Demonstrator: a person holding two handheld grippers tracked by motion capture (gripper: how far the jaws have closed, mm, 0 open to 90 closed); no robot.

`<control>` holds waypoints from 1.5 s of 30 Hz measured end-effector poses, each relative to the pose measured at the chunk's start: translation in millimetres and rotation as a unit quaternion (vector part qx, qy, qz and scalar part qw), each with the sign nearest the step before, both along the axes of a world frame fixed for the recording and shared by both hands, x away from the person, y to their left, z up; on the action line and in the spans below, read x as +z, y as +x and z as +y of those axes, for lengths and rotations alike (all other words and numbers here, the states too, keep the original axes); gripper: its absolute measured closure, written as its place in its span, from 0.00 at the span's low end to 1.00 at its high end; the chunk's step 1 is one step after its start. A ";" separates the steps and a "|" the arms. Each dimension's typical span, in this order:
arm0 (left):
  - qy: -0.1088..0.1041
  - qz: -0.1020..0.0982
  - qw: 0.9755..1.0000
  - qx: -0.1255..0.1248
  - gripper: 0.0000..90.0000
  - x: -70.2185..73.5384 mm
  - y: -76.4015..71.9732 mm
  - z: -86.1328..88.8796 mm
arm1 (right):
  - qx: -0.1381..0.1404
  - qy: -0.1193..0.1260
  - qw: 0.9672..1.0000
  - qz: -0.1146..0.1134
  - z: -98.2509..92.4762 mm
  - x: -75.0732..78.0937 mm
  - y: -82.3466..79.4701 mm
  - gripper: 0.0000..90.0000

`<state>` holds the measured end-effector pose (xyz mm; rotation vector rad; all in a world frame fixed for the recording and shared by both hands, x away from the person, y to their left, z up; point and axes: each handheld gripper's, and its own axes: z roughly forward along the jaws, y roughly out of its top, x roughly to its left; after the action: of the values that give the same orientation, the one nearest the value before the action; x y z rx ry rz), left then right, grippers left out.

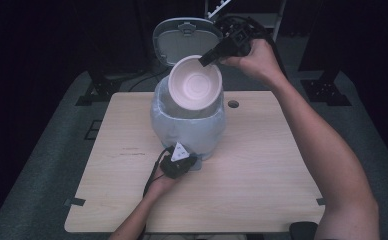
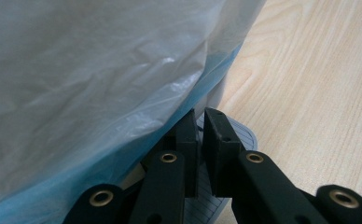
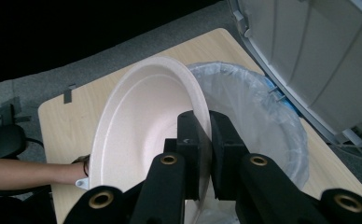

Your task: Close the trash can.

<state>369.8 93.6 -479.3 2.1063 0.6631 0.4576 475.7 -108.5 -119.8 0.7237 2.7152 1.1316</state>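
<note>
**Bowl held tilted over the open bin**

A pale paper bowl (image 1: 195, 83) hangs above the mouth of a small bin (image 1: 188, 131) that stands on the far middle of the wooden table (image 1: 262, 180). The right gripper (image 1: 205, 59) comes in from the far right and pinches the bowl's far rim: in the right gripper view its two black jaws stand narrow, one pad inside the bowl (image 3: 144, 126) and one outside, with the thin wall clamped between them. The bowl is tipped on edge, its hollow facing up toward the high camera, its lower rim down at the bin's opening; whether that rim touches the liner is hard to tell from these angles.

The bin is wrapped in a thin, wrinkled plastic liner (image 3: 258, 112), whitish with a blue tint, folded out over the rim and draped down the sides. Its grey lid (image 1: 186, 39) stands raised behind it, on the far side, the inside of the lid facing the near edge of the table.

The left gripper (image 1: 179, 161) sits low at the near foot of the bin, just beside the draped liner. In the left gripper view its jaws are drawn almost together, a slim gap between the pads, resting on a pale ridged pedal (image 2: 244, 135) that juts out from the bin's base; the liner (image 2: 100, 84) bulges just to one side. The jaws appear to press down on the pedal rather than clamp it.
</note>
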 end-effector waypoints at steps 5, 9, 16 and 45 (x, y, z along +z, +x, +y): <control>-0.001 -0.001 1.000 0.000 0.94 -0.1 0.0 0.0 | -0.001 -0.005 1.000 -0.003 8.3 -3.5 6.1 0.92; -0.001 0.000 1.000 0.000 0.94 -0.1 0.1 0.0 | -0.001 -0.006 1.000 -0.002 14.0 -6.2 9.6 0.92; -0.001 0.000 1.000 0.000 0.94 0.0 0.0 0.1 | -0.009 -0.014 1.000 -0.014 23.1 -11.6 14.5 0.86; -0.001 0.000 1.000 0.000 0.94 0.1 0.1 0.1 | 0.008 -0.010 1.000 -0.010 -4.4 -18.8 -14.5 0.74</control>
<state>369.9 93.7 -479.2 2.1054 0.6638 0.4568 461.2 -112.9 -138.5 0.6841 2.7165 1.1088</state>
